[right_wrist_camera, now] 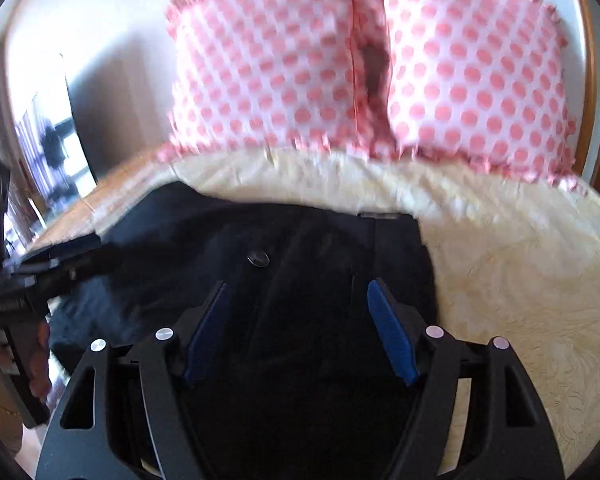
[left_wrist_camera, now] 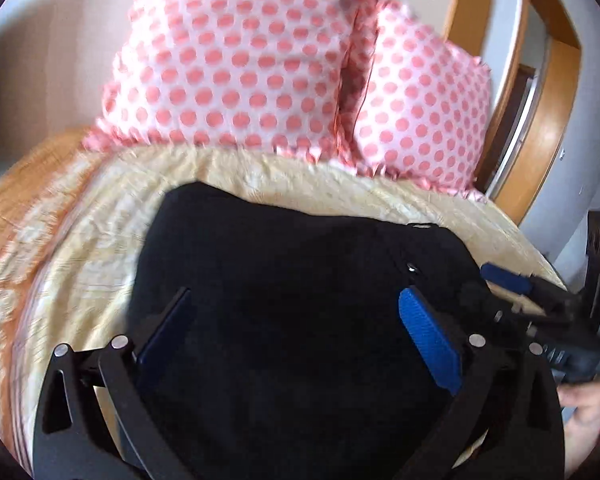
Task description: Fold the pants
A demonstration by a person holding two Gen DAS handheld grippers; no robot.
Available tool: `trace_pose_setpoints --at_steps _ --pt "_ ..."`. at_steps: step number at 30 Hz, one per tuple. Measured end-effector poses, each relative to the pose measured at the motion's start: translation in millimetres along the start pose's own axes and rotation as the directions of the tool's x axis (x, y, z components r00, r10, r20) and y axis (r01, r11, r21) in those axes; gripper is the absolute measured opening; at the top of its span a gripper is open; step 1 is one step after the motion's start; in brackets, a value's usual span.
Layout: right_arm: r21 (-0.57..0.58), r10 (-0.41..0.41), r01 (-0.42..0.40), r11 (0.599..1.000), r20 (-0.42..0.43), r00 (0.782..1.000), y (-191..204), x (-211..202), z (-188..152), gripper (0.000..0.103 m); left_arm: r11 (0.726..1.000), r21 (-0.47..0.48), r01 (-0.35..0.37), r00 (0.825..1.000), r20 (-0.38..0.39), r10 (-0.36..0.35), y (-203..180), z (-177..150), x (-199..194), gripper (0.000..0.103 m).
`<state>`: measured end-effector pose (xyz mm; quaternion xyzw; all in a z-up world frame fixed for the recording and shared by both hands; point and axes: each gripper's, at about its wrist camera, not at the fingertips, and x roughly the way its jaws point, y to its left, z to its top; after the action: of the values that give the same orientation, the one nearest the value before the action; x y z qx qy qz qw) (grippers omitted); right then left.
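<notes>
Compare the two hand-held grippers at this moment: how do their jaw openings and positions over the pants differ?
The left hand-held gripper stands wider open than the right hand-held gripper. The left one hangs over plain dark cloth of the pants; the right one sits nearer the waistband button. Both are open, gripping nothing, angled down over the pants.

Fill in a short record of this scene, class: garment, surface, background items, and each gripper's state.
garment: dark pants lying on the bed, metal button showing
surface: cream patterned bedspread
background: two pink-dotted pillows upright at the head of the bed
left gripper: open over the pants, holding nothing
right gripper: open over the pants, holding nothing
</notes>
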<state>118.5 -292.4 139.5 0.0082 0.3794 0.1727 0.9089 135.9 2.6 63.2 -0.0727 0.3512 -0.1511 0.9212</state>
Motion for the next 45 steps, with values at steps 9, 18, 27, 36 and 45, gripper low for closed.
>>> trace_pose_setpoints --at_steps 9,18,27,36,45 --pt "-0.038 0.0 -0.001 0.999 -0.03 1.0 0.0 -3.2 -13.6 0.075 0.999 -0.006 -0.041 0.991 -0.129 0.04 5.5 1.7 24.3 0.101" --pt "-0.161 -0.046 0.055 0.985 0.064 0.997 21.6 -39.5 -66.3 0.075 0.984 0.112 -0.14 0.99 0.04 0.137 -12.8 -56.2 -31.3 0.101" --pt "0.218 0.138 -0.167 0.962 0.141 0.98 -59.6 -53.9 -24.6 0.075 0.982 0.126 -0.138 0.987 0.096 0.126 -8.9 -79.4 -24.6 0.101" --pt "0.45 0.247 -0.202 0.87 -0.042 0.968 -118.0 21.6 7.9 0.064 0.983 0.13 -0.134 0.988 0.095 0.122 -9.5 -81.0 -25.1 0.101" --pt "0.405 0.24 -0.183 0.896 -0.095 0.966 -109.4 35.8 5.2 0.056 0.982 0.131 -0.134 0.988 0.101 0.121 -10.7 -82.4 -24.8 0.101"
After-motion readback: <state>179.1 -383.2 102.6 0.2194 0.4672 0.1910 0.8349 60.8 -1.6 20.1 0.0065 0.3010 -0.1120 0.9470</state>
